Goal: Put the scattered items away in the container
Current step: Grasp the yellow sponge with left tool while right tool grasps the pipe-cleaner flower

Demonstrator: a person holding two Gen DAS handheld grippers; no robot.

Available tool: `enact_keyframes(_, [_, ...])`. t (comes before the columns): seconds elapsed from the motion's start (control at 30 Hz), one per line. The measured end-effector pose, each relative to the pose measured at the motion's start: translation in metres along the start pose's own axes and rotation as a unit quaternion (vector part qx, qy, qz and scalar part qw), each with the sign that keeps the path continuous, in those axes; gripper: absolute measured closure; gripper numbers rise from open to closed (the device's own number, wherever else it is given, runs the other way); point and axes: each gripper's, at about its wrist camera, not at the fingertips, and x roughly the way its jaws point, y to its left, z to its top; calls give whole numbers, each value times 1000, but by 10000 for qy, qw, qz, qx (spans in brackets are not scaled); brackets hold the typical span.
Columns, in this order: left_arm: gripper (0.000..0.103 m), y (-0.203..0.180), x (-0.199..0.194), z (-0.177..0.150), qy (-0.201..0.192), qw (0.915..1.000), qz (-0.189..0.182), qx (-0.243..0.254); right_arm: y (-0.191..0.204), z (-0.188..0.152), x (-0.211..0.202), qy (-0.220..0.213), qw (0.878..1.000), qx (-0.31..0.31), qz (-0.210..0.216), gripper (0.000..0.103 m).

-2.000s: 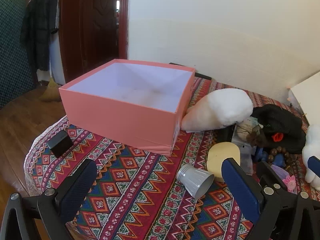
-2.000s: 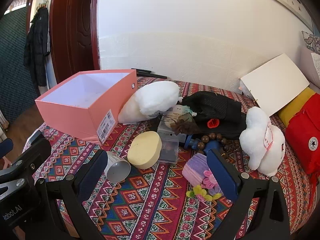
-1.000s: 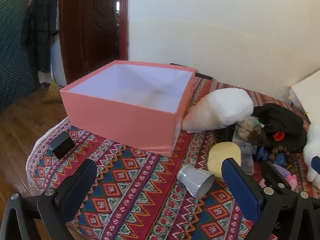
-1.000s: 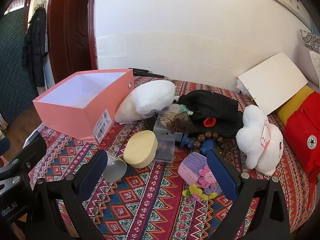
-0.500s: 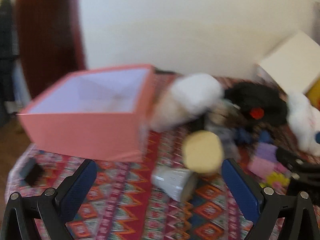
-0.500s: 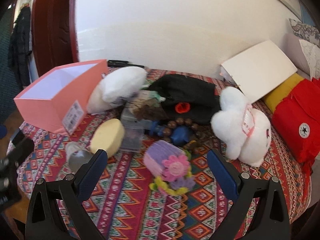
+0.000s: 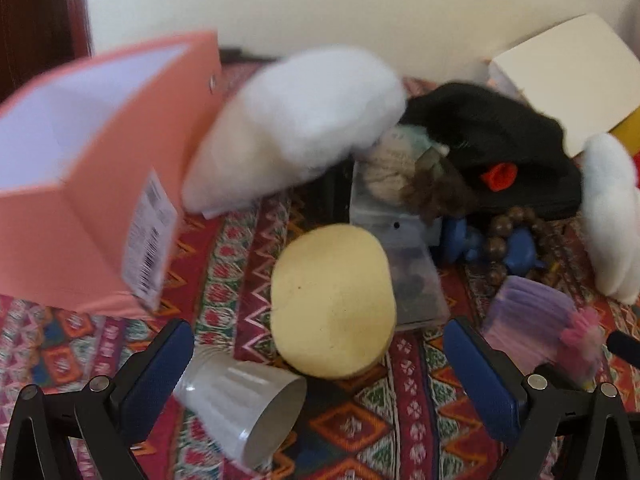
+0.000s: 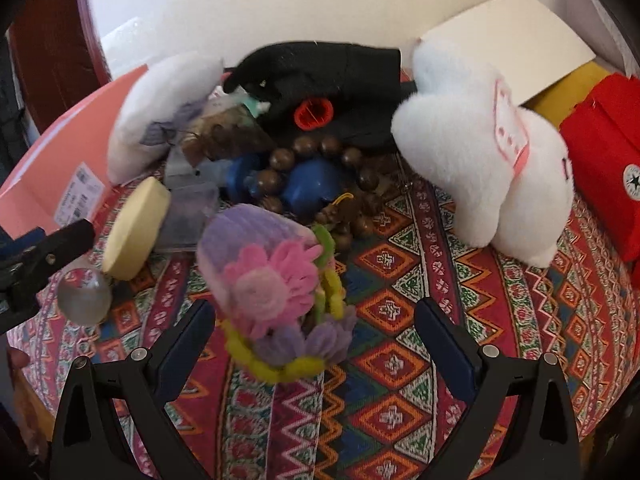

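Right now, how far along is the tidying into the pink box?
Nothing looks done: the part of the pink box that shows is bare inside. Nothing is in hand either; the left gripper is open in front of the yellow sponge and grey cup, the right gripper open at the purple flower toy. Left: those, the beads, black cloth and both white plush toys.
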Motion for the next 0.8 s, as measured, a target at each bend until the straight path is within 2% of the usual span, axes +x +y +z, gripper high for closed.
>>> enact_keyframes(0.37, [0,-6,51,3,409,9991,90,-28,19,12,33,175,9995,-137,210,1])
enact_keyframes(0.43, [0,-6,59,1,483,9988,87,-32,20,10,36,258,9992,-191,217,5])
enact_keyframes(0.5, [6,-6,64,0,528,9985,-128,-77,20,8,39,357,9983,-204,408,20])
enact_keyframes(0.53, [18,-5,65,0,549,9979,-325,-133,21,8,40,400,9974,-222,548,25])
enact_keyframes(0.57, [26,-5,64,0,547,9972,-467,-181,23,8,39,413,9970,-252,606,28])
enact_keyframes(0.67, [26,-9,58,0,503,9977,-424,-137,27,6,35,366,9966,-378,640,34])
enact_keyframes(0.8, [26,-15,41,-3,341,9987,-350,-114,29,6,31,321,9956,-368,794,36])
